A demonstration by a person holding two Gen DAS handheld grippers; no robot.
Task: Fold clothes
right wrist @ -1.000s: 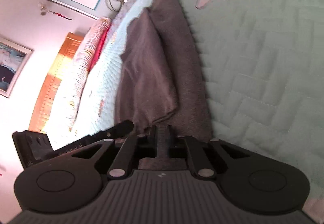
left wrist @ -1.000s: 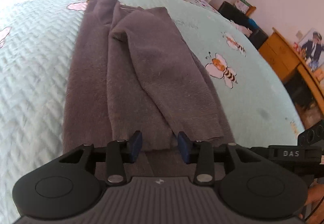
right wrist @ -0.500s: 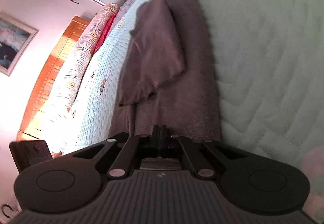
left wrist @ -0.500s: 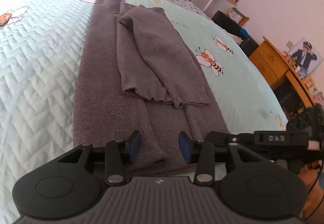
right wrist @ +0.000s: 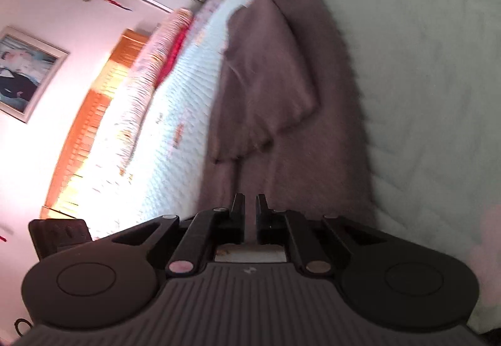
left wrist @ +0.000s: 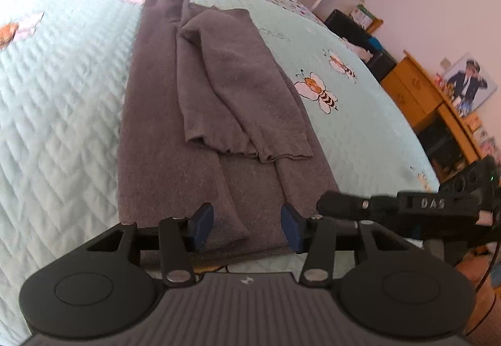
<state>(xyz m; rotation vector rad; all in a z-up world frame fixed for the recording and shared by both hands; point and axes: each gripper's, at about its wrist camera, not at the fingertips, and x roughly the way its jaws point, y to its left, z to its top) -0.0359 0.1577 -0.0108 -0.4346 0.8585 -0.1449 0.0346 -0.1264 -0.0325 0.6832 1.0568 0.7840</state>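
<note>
At frame bottom, the left gripper point(left wrist: 247, 228), jaws just widened, straddles the sweater point(left wrist: 200, 133) hem for the next fold, while the right gripper point(right wrist: 249, 214) seems clenched empty.

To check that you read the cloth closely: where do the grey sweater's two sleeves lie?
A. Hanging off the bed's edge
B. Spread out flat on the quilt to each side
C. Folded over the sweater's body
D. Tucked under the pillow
C: both sleeves rest on top of the grey sweater, cuffs side by side, all on the quilt.
</note>
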